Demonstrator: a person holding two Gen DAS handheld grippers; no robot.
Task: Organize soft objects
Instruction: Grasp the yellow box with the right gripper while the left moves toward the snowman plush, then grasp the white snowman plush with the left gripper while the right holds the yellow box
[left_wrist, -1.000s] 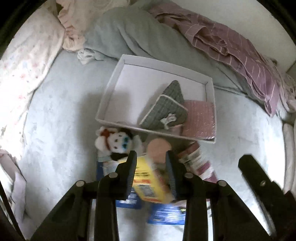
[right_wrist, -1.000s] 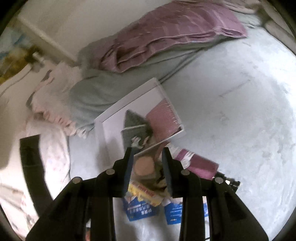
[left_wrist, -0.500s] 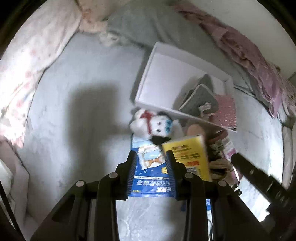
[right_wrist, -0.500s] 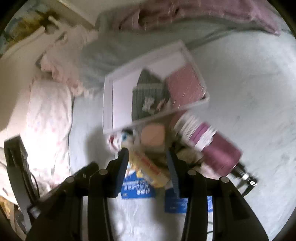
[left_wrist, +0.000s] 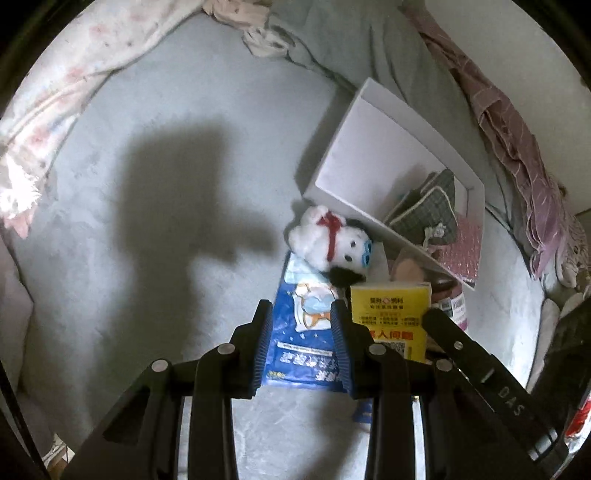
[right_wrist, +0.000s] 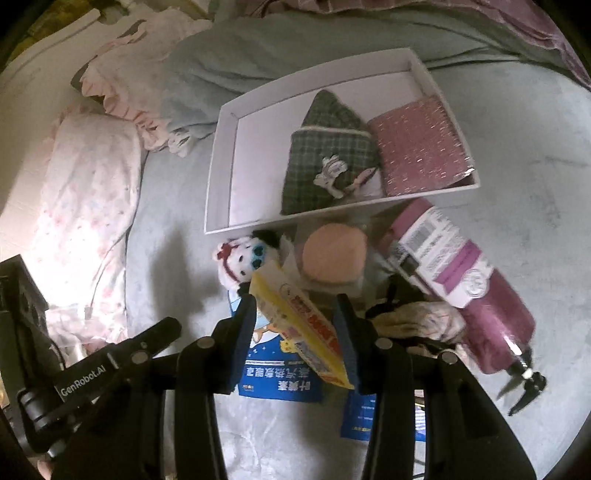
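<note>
the right gripper (right_wrist: 297, 325) has just widened its jaws, the yellow box (right_wrist: 303, 326) loose between them. left gripper (left_wrist: 301, 334) released over a blue packet (left_wrist: 303, 347). plush dog (left_wrist: 332, 242) lies against the tray (left_wrist: 391, 110), crowded by a bottle (right_wrist: 458, 280).

Green-checked pouch (right_wrist: 328, 155); yellow box (right_wrist: 299, 325); white tray (right_wrist: 221, 177).

Left gripper (left_wrist: 301, 325) of matte black plastic, ribbed blue pads (left_wrist: 263, 347) lining two fingers, round silver screws on black linkage arms, right gripper (right_wrist: 295, 321) alike, white "GenRobot.AI" lettering on a black arm
</note>
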